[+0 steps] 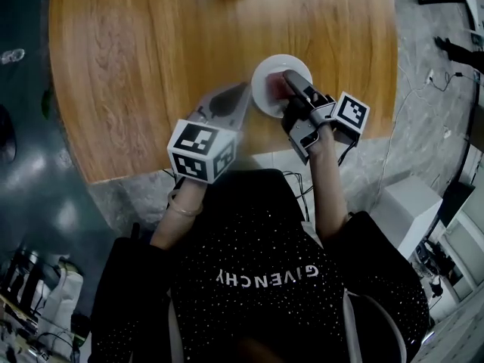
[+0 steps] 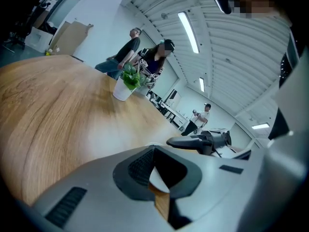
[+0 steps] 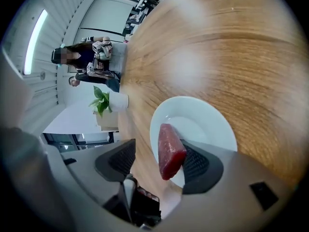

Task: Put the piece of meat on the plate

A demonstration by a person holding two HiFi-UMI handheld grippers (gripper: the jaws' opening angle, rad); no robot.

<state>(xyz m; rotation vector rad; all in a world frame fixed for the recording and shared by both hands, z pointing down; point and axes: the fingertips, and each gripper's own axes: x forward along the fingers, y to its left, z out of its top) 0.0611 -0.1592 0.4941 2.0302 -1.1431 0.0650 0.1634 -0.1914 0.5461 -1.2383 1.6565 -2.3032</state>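
Right gripper point(image 1: 289, 85) sits over the white plate point(image 1: 261, 70), upper centre in the head view, with the left gripper point(image 1: 227, 103) just beside it. Left gripper view: jaws drawn together, empty. Right gripper view: jaws wide apart, the piece of meat point(image 3: 170, 149) stands between them against the right-hand pad, above the plate.

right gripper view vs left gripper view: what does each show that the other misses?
Right only: the meat between the open right claw, leaning on one pad, at the plate. Left only: the left claw, tips together, nothing held. Both: the wooden table, the plant, and people beyond it.
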